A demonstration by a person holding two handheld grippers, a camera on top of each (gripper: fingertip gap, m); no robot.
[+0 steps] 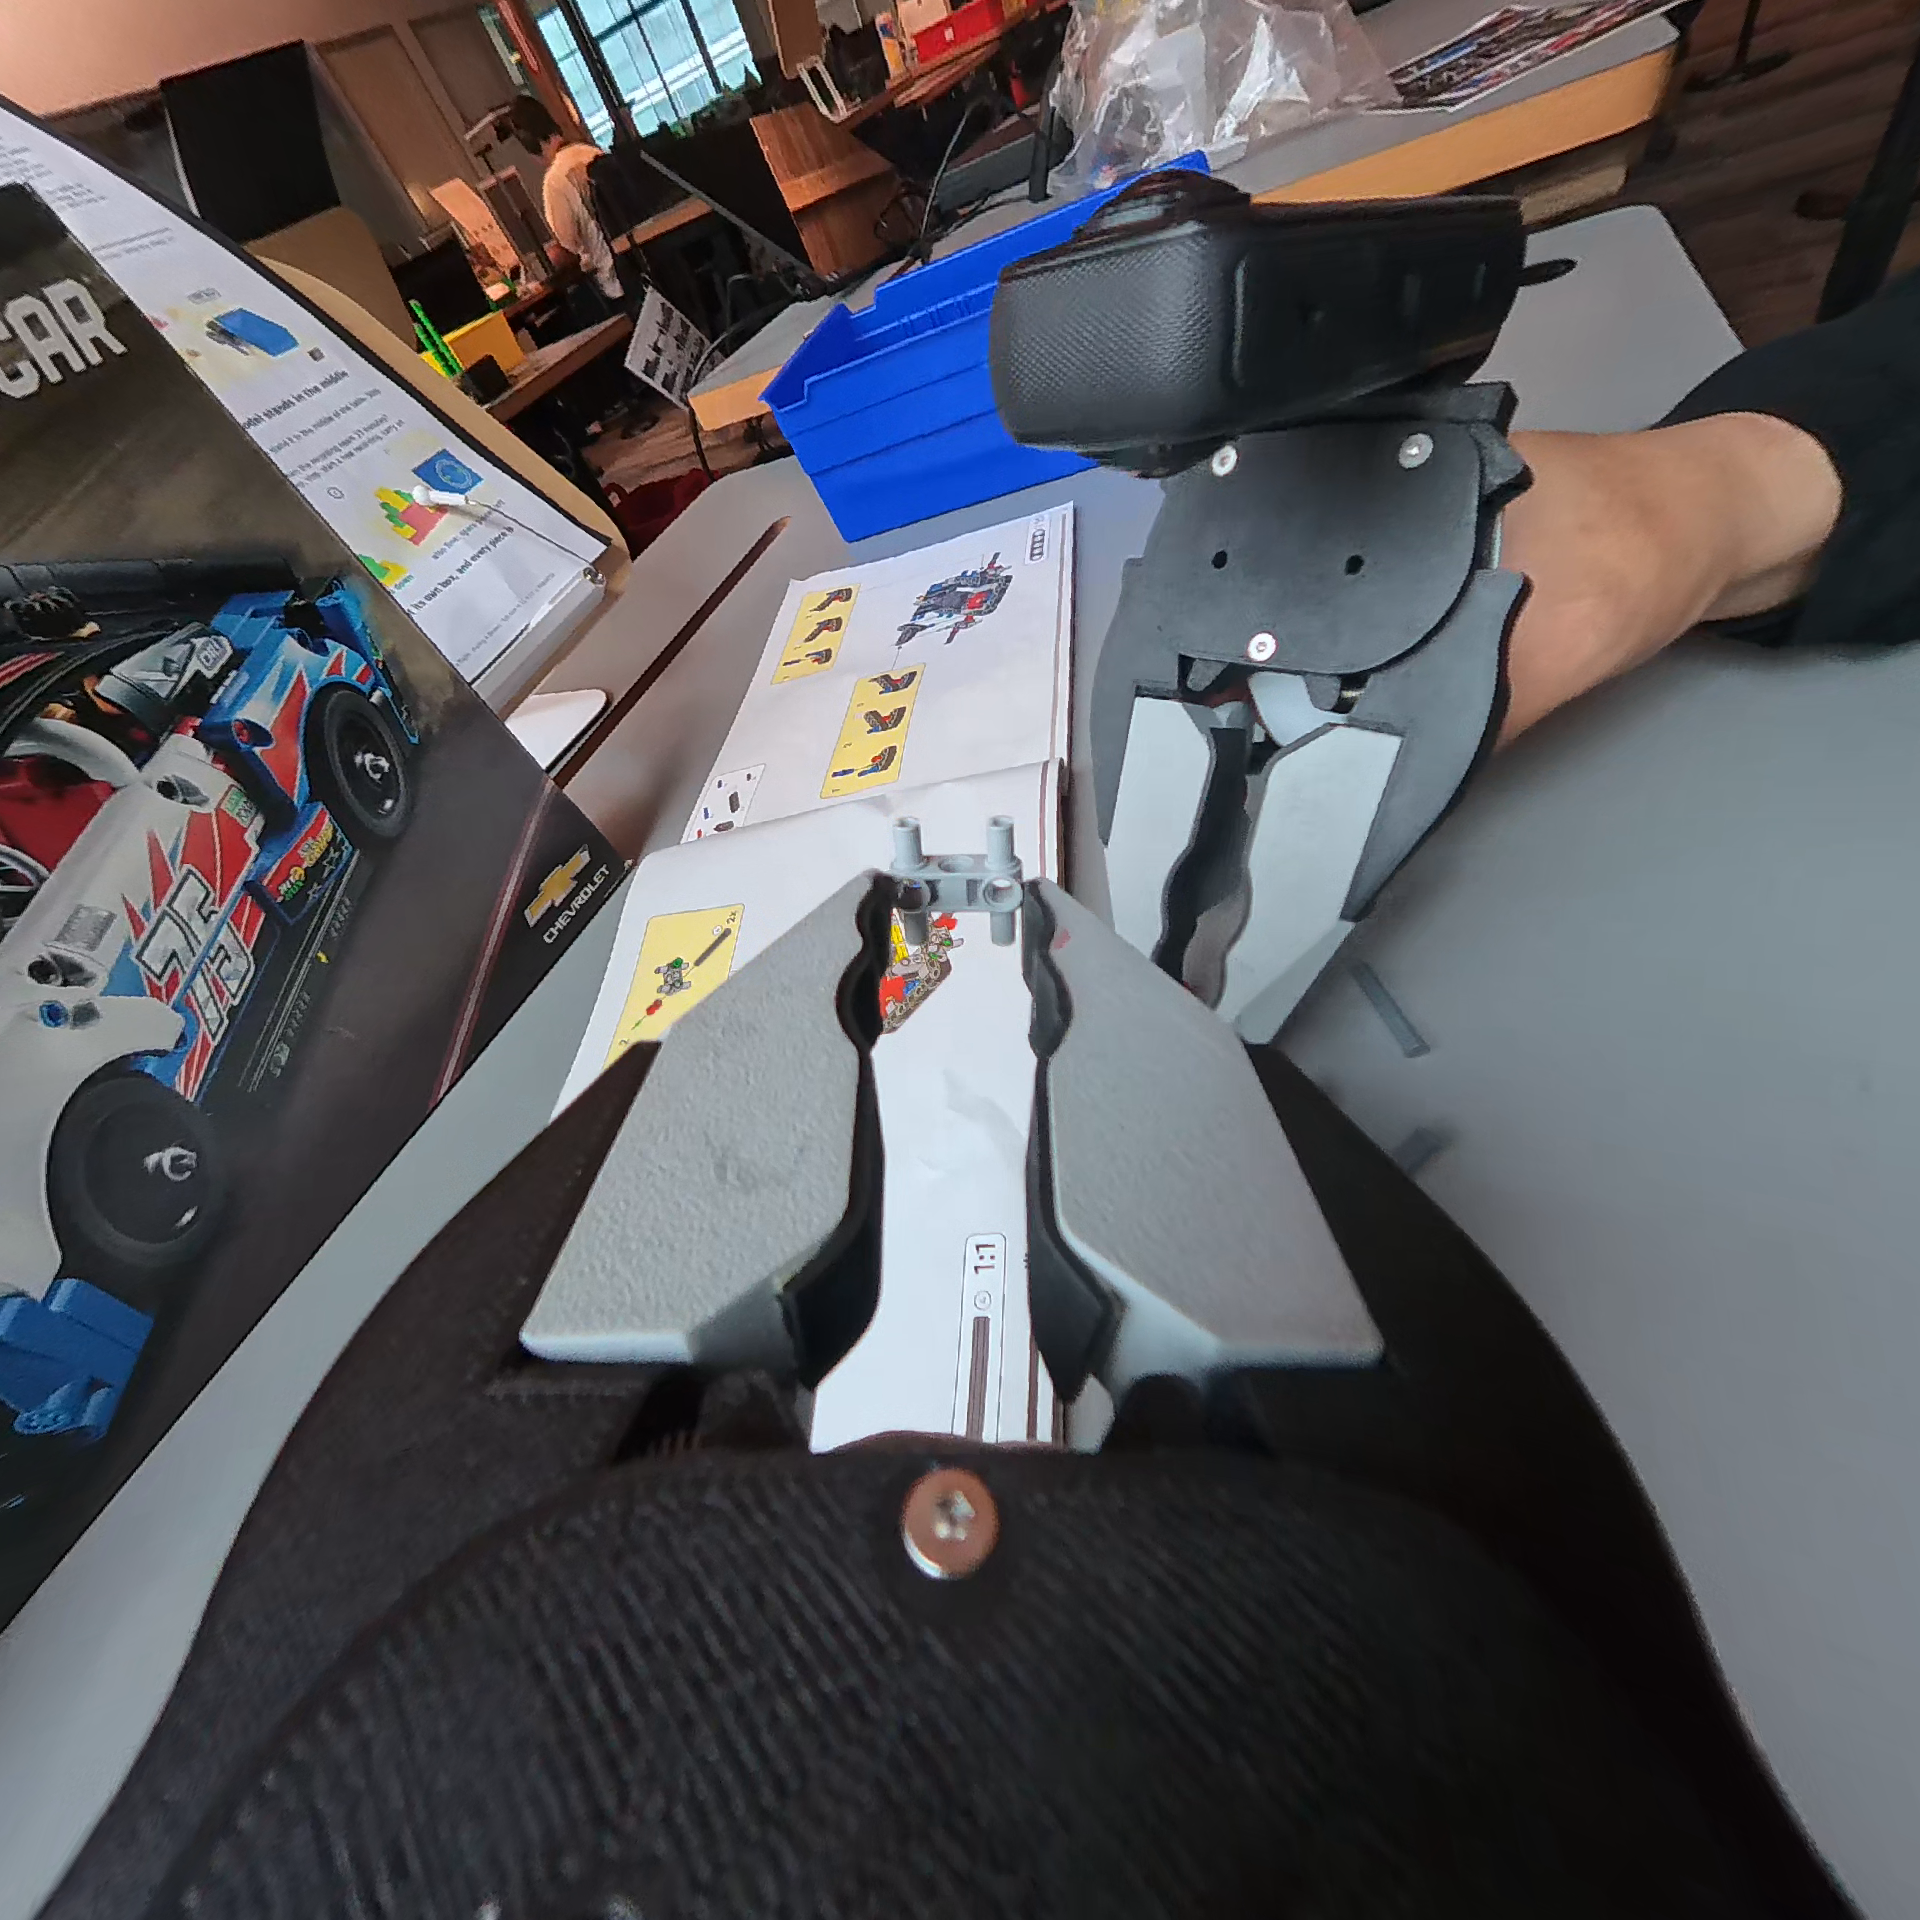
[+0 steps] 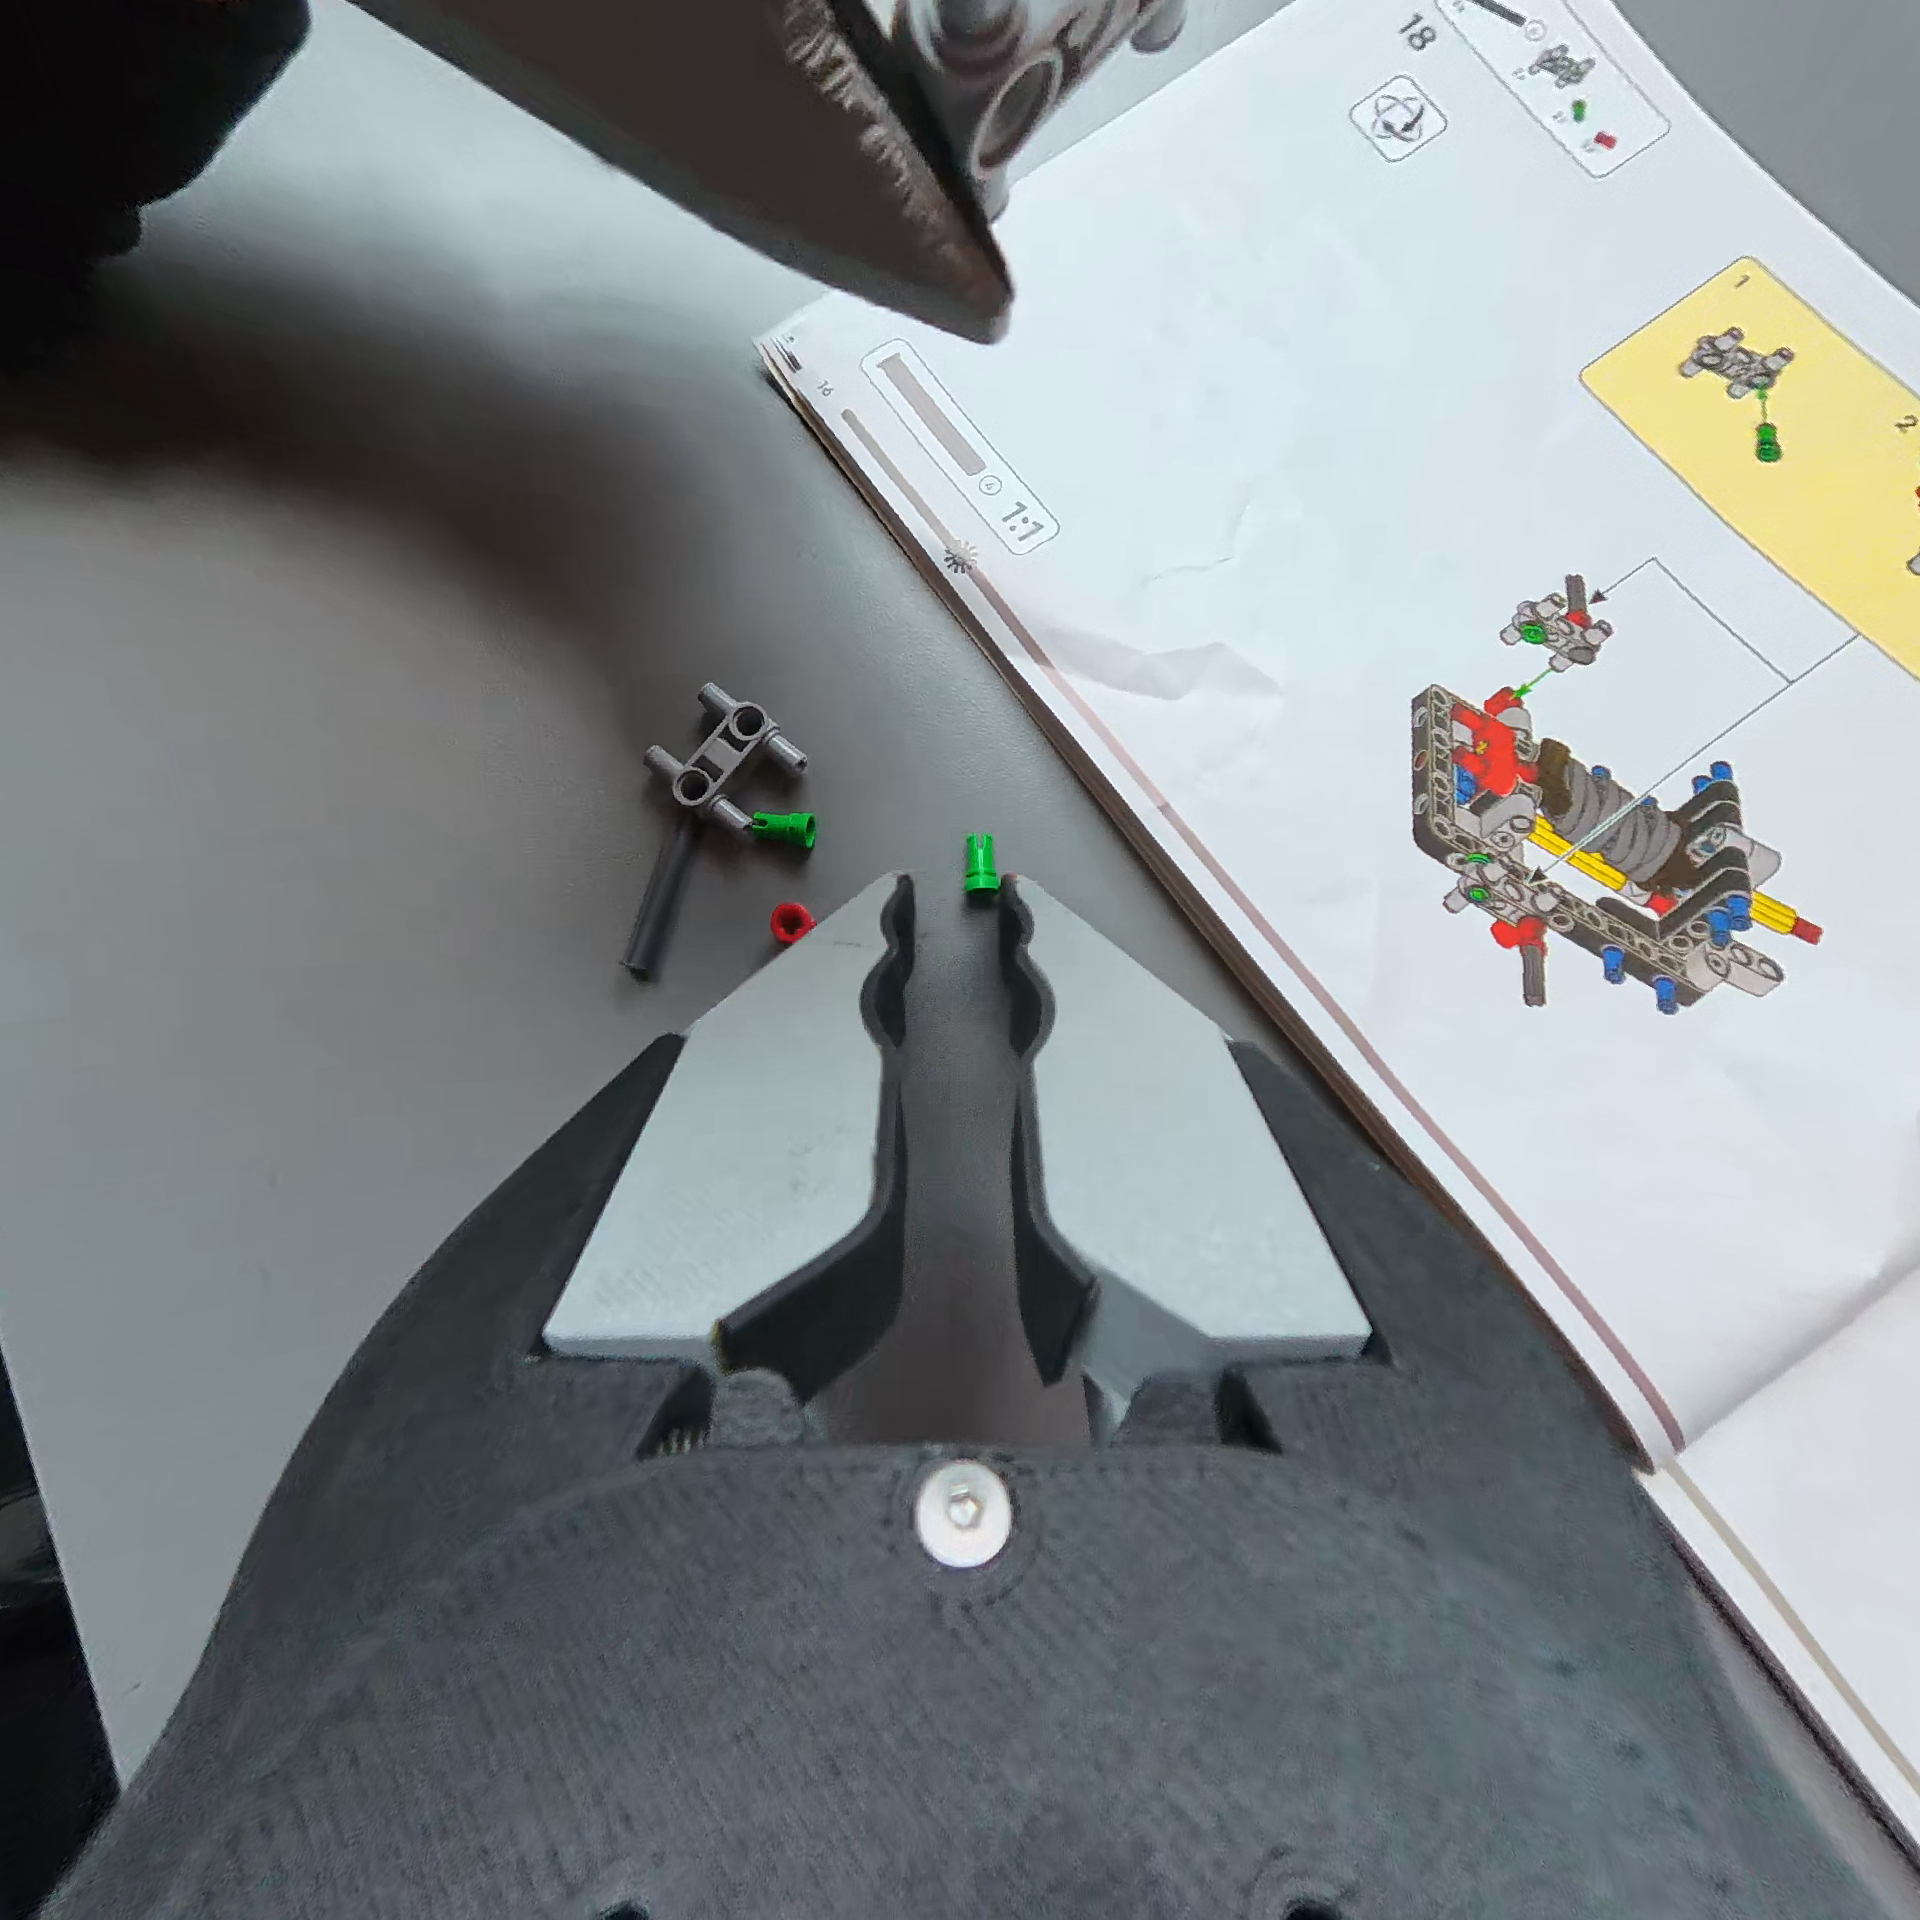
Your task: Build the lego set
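Note:
My left gripper point(image 1: 956, 896) is shut on a light grey connector with pins point(image 1: 957, 869) and holds it above the open instruction booklet point(image 1: 935, 665). It also shows at the top of the right wrist view, where one finger point(image 2: 831, 156) comes in with the grey connector point(image 2: 1023, 99). My right gripper point(image 2: 958, 883) points down at the grey table and is open. A green pin point(image 2: 978, 862) lies on the table just at its tips, near the right finger. To the left lie a dark grey connector point(image 2: 722, 764), a second green pin point(image 2: 784, 828), a dark axle point(image 2: 660, 904) and a red bush point(image 2: 790, 921).
The set's box point(image 1: 208, 831) stands at the left. A blue bin point(image 1: 904, 416) sits behind the booklet point(image 2: 1351, 520). A person's forearm point(image 1: 1662, 561) holds the right gripper point(image 1: 1236, 987). A clear bag of parts point(image 1: 1195, 73) lies on the far table. Tip to tip, the grippers are about 11 centimeters apart. The dark axle point(image 2: 660, 904) sits 5 centimeters or so from the ends of my right fingers.

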